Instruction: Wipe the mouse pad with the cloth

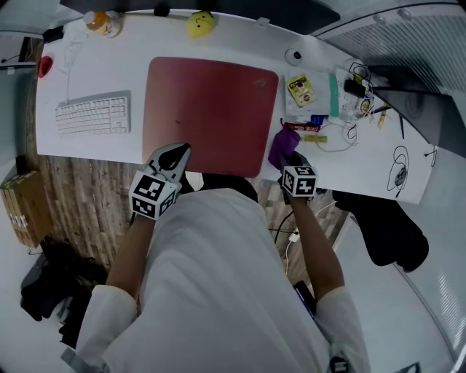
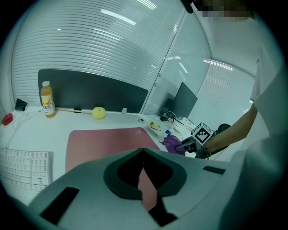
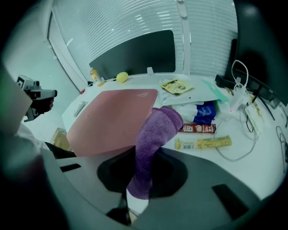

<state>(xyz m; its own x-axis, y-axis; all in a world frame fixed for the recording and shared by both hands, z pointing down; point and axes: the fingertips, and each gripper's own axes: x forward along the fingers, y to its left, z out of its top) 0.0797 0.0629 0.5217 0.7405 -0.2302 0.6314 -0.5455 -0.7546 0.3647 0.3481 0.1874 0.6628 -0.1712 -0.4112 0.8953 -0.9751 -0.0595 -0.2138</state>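
A red mouse pad (image 1: 211, 113) lies in the middle of the white desk (image 1: 109, 69). My right gripper (image 1: 290, 159) hangs by the pad's front right corner, shut on a purple cloth (image 1: 281, 146). In the right gripper view the cloth (image 3: 155, 132) sticks up folded from between the jaws, over the pad's (image 3: 112, 119) near edge. My left gripper (image 1: 175, 156) sits at the pad's front edge, left of centre. In the left gripper view its jaws meet at the tips (image 2: 143, 151) with nothing between them, and the pad (image 2: 103, 141) lies just ahead.
A white keyboard (image 1: 93, 115) lies left of the pad. An orange bottle (image 1: 102, 22) and a yellow toy (image 1: 201, 23) stand at the desk's back. Snack packets (image 1: 300, 89), wrappers (image 3: 202, 143) and cables (image 1: 349, 135) crowd the right side. A black chair (image 1: 378, 222) stands at the right.
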